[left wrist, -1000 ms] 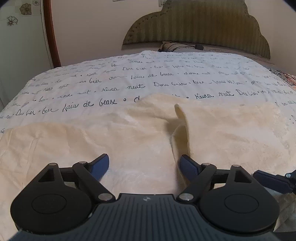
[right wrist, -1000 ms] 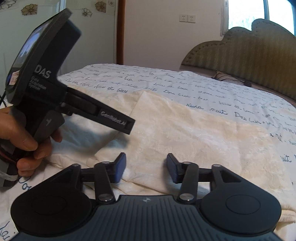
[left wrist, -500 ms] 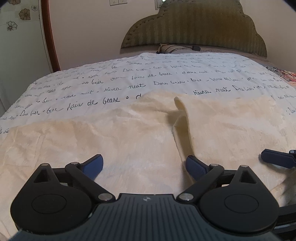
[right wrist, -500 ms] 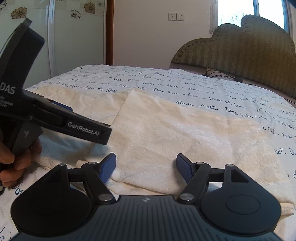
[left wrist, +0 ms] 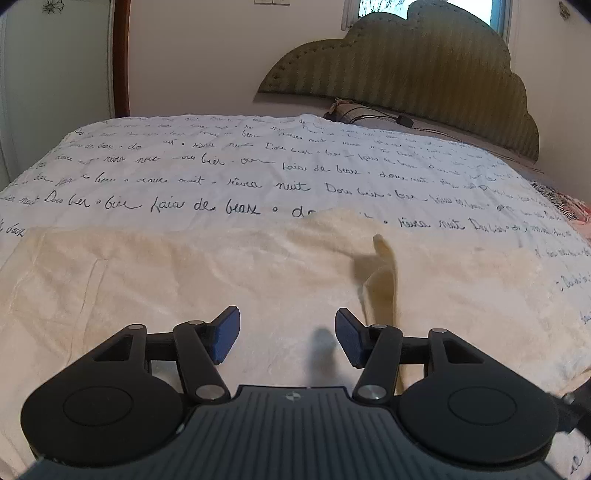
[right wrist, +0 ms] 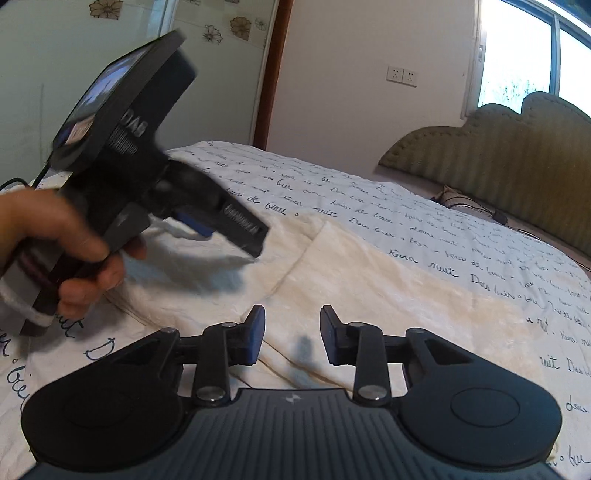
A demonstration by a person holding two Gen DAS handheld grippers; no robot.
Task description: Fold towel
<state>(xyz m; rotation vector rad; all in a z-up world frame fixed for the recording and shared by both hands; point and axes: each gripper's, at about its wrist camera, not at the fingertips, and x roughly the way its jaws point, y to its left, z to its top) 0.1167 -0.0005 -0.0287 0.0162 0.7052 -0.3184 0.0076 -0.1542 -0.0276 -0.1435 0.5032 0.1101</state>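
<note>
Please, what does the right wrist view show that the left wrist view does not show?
Only the right wrist view shows the person's hand holding the left gripper from outside, blurred, over the towel, plus wall sockets and flower stickers.

Only the left wrist view shows the upright fold in the towel's middle and the towel's far-left corner.

Both show the cream towel, the bedspread with script, the headboard, a window, and open blue-padded fingers holding nothing.
</note>
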